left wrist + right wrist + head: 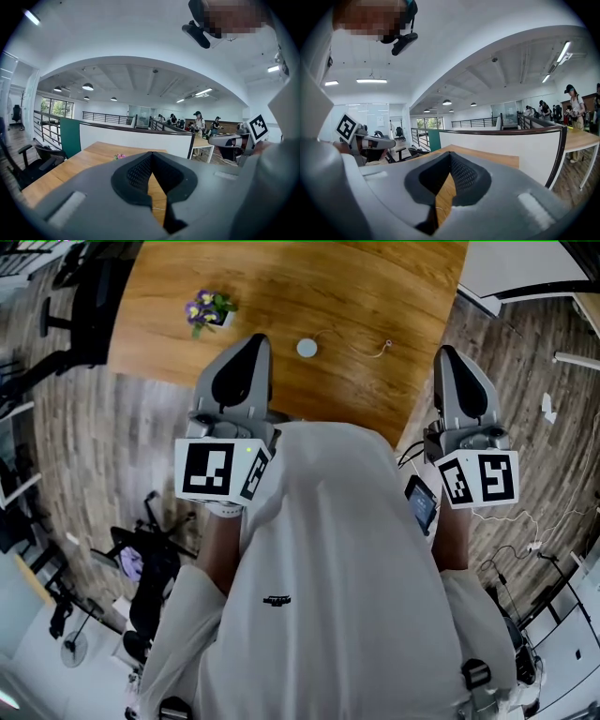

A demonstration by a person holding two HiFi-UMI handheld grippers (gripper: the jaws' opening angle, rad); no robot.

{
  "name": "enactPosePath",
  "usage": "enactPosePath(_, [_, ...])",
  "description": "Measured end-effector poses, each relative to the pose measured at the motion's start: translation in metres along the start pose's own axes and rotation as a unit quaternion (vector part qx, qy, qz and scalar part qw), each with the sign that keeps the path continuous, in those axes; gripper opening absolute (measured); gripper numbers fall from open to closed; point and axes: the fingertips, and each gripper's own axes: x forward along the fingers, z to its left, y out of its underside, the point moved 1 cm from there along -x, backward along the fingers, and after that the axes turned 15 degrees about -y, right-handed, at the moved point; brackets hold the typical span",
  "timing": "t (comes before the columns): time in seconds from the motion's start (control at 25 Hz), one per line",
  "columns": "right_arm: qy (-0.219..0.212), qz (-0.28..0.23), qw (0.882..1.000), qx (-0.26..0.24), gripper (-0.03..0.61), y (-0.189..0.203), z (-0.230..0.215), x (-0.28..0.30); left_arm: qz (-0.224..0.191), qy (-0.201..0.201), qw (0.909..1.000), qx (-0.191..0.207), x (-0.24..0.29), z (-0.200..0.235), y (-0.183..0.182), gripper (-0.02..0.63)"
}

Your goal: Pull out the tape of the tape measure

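Observation:
A small round white tape measure [307, 347] lies on the wooden table [394, 287], with a thin line running from it rightward to a small end [386, 345]. Both grippers are held close to the person's chest, short of the table's near edge and well back from the tape measure. My left gripper [253, 341] is shut with nothing in it, its dark pads meeting at the tip [151, 155]. My right gripper [448, 352] is also shut and empty [450, 155]. Neither gripper view shows the tape measure clearly.
A small pot of purple flowers [208, 310] stands on the table to the left of the tape measure. Office chairs [84, 296] stand at the table's left. A white partition [136, 139] runs along the table's far side. People stand in the distance [199, 123].

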Motion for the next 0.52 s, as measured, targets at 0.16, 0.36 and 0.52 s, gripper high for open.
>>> enactPosePath(0.16, [0.000, -0.003, 1.000, -0.001, 0.002, -0.0032, 0.0049, -0.0028, -0.002, 0.002, 1.0000, -0.003, -0.0036, -0.0017, 0.0001, 0.017])
enactPosePath(0.36, [-0.001, -0.004, 1.000, -0.004, 0.002, -0.0055, 0.0055, -0.0030, -0.001, 0.003, 1.0000, -0.005, -0.0046, -0.0032, 0.0021, 0.017])
enactPosePath(0.52, [-0.001, -0.008, 1.000, -0.005, 0.002, -0.0061, 0.0062, -0.0014, -0.002, 0.002, 1.0000, -0.003, -0.0057, -0.0022, 0.0013, 0.017])
